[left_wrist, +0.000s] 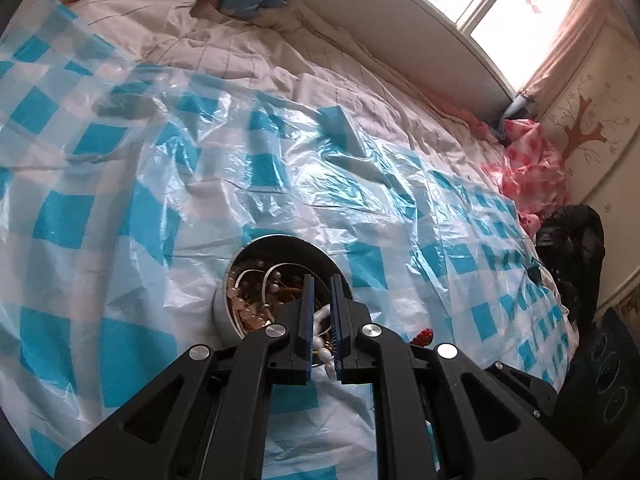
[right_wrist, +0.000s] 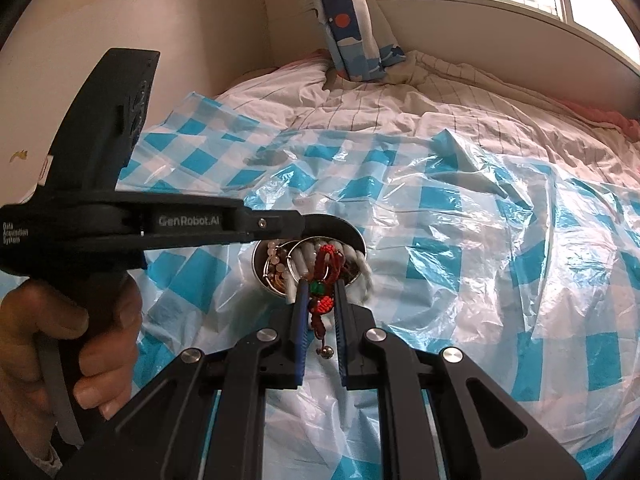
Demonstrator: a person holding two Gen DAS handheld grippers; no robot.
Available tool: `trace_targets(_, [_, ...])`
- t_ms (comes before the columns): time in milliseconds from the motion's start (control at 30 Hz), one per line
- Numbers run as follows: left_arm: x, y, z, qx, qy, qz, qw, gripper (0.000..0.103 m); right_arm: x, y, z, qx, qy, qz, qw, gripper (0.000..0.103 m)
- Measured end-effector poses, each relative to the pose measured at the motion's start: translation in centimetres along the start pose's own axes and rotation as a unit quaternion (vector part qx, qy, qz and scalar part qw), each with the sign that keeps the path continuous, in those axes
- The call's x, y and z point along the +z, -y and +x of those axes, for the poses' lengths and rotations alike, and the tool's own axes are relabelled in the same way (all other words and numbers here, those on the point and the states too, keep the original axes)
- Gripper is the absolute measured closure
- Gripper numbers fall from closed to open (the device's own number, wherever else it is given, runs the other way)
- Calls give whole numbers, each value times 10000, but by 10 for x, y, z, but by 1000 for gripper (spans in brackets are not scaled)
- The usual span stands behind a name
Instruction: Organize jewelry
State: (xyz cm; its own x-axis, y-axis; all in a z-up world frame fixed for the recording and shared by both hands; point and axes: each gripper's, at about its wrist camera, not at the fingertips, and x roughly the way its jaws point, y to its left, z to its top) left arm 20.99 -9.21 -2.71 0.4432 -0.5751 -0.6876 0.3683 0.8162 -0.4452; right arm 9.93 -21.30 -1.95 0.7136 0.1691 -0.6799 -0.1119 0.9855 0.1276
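A round metal tin (left_wrist: 224,304) full of jewelry stands on a blue-and-white checked plastic sheet (left_wrist: 120,200) on a bed. My left gripper (left_wrist: 322,280) reaches over the tin's near rim, its fingers narrowly apart with white beads (left_wrist: 322,340) between them. In the right wrist view the tin (right_wrist: 258,264) holds bangles and beads. My right gripper (right_wrist: 320,284) is shut on a red knotted cord bracelet (right_wrist: 324,304) with a green bead and a small bell, held just in front of the tin. The left gripper's body (right_wrist: 180,224) crosses above the tin there.
A blue patterned pillow (right_wrist: 352,40) leans at the headboard. A pink checked plastic sheet (left_wrist: 528,168) and a black bag (left_wrist: 572,240) lie at the bed's right edge. A window ledge (right_wrist: 520,28) runs behind the bed. A hand (right_wrist: 60,340) holds the left gripper's handle.
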Motion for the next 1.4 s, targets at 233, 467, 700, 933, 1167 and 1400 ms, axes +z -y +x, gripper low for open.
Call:
trace_targets(233, [2, -9, -6, 62, 106, -199, 9997, 82, 0, -2, 2, -3, -19, -39, 10000, 90])
trace_targets(467, [1, -9, -12, 204, 187, -181, 9995, 60, 0, -5, 4, -15, -31, -93, 10000, 90])
trace_targets(700, [2, -22, -21, 587, 293, -323, 9973, 47, 3, -10, 8, -34, -29, -158, 9999, 90])
trace_targets(933, [3, -39, -32, 716, 350, -541, 9953, 47, 14, -16, 14, -39, 37, -230, 9997, 90])
trace_targets(1167, [2, -44, -38, 909, 399, -550, 9935, 43, 22, -21, 28, -65, 21, -305, 9995, 90])
trace_targets(1400, [0, -36, -41, 1452, 487, -192, 9880, 30, 25, -16, 54, -173, -197, -197, 9995, 54])
